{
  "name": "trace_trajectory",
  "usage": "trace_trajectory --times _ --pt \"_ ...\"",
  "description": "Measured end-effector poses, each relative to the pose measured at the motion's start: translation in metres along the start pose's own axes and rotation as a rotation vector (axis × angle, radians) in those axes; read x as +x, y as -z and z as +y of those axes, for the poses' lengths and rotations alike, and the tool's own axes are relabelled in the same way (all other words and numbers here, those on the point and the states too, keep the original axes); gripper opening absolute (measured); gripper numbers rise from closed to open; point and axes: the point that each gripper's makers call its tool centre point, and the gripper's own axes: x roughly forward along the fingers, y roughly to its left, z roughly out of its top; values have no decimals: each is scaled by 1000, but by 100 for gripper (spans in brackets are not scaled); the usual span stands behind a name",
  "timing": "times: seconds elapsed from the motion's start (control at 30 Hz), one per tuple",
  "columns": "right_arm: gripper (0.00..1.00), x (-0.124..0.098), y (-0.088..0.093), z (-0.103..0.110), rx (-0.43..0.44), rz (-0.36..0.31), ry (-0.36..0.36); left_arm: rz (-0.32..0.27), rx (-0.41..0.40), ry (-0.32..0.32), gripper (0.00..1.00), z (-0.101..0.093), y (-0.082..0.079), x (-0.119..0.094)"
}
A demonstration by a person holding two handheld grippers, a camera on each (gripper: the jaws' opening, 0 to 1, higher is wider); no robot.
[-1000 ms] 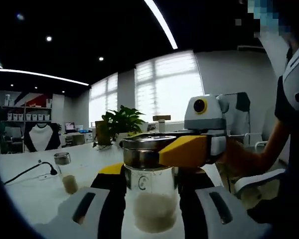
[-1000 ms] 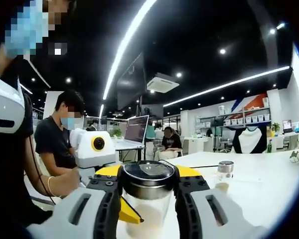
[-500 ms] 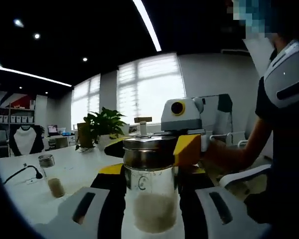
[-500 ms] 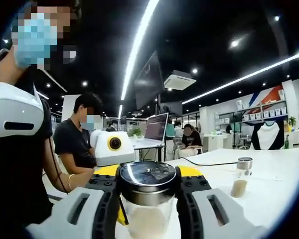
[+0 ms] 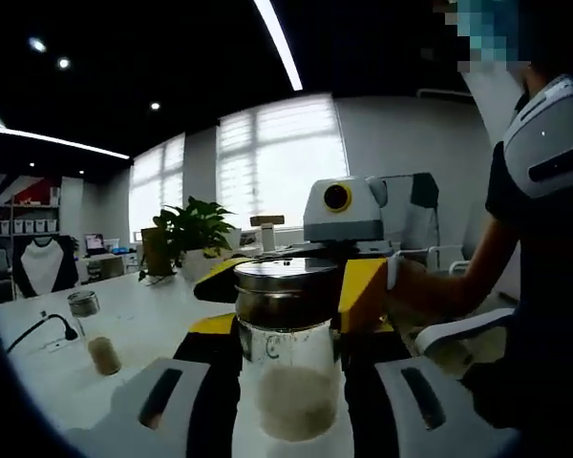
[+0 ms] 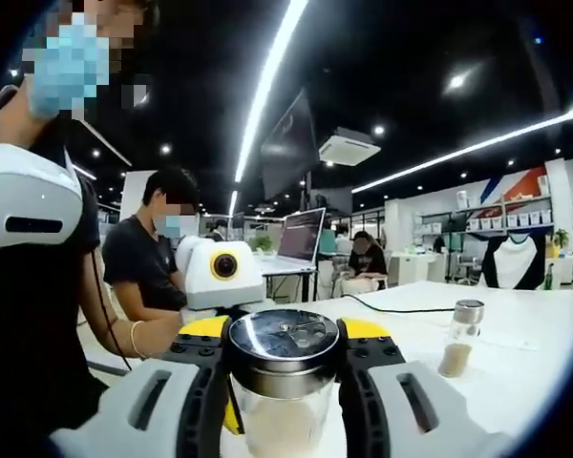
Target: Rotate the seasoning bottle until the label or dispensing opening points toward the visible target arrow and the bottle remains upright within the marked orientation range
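1. A big white table (image 5: pixel 162 324) fills the room's near part. It looks smooth and bright.
2. The seasoning bottle (image 5: pixel 286 358) stands upright, right in the middle. It is clear glass with a shiny metal lid, and pale grains sit in the bottom.
3. The left gripper (image 5: pixel 288 377) is clenched on the glass body of the bottle, one jaw on each side.
4. The right gripper (image 6: pixel 285 391) hugs the bottle too, up by the metal lid, with both jaws pressed against it.
5. In the left gripper view, the right gripper comes in from the right, and its yellow jaws sit at the lid.
6. A small second bottle (image 6: pixel 461 337) stands farther off on the table, well apart from the first one. It has a silver cap and brown powder at the bottom.
7. A black cable (image 5: pixel 40 331) lies on the table just beside the small bottle.
8. A green plant (image 5: pixel 186 234) sits at the far edge, in front of big bright windows (image 5: pixel 277 162).
9. Long light strips (image 6: pixel 267 86) run across the dark ceiling.
10. Far shelves (image 6: pixel 482 224) hold white boxes.
11. A person in a black shirt (image 6: pixel 143 262) sits on the left, near an open laptop (image 6: pixel 298 248).
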Motion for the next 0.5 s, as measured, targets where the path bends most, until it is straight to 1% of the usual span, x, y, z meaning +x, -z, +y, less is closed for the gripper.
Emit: trace_trajectory --times 0.1,0.23,0.3,0.5 --pt "41 2 6 -3 -33 25 12 20 10 -6 42 3 6 1" --pt "41 1 7 -5 -28 30 20 25 3 -9 42 3 8 2" --pt "41 0 7 -5 -31 29 13 26 12 -20 42 1 9 3" --pt "41 -2 8 -3 -15 24 -7 39 25 -20 42 -1 9 2"
